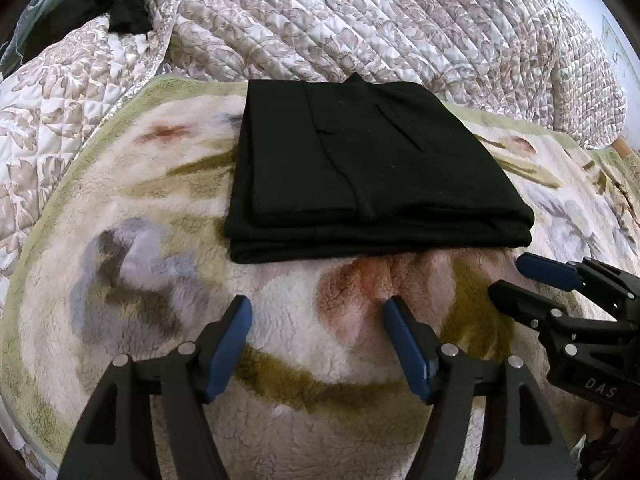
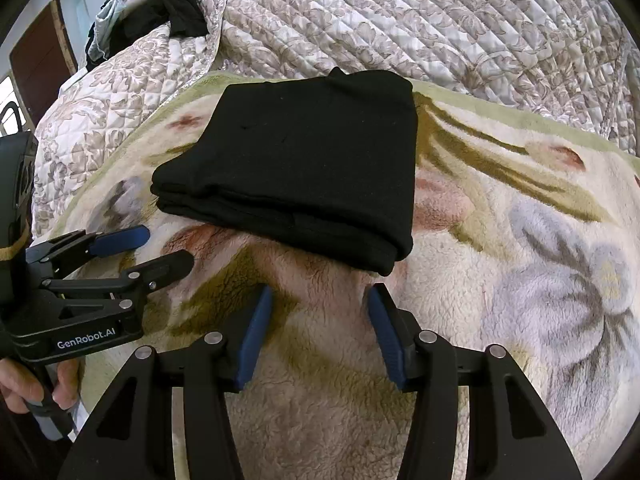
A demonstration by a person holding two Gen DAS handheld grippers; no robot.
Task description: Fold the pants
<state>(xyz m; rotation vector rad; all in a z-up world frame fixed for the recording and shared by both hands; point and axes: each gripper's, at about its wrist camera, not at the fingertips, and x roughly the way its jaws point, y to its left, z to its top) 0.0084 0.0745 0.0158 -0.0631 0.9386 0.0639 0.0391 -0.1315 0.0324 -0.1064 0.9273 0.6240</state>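
The quilted bedspread (image 1: 400, 20) filled the top of both frames, likely pushed back to free a flat working area. Below it the fleece blanket (image 1: 280, 360) served as that surface. At frame centre lay the black pants (image 1: 360, 168), stacked in a compact rectangle, apparently fully folded. Beneath them, the left gripper (image 1: 318, 312) and the right gripper (image 2: 320, 300) both stood spread and empty, near the pants' front edge without touching, probably having let go.

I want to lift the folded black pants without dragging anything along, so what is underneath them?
The black pants lie on a fleecy floral blanket, whose pile shows all around them. Whatever sits directly beneath the stack is covered.
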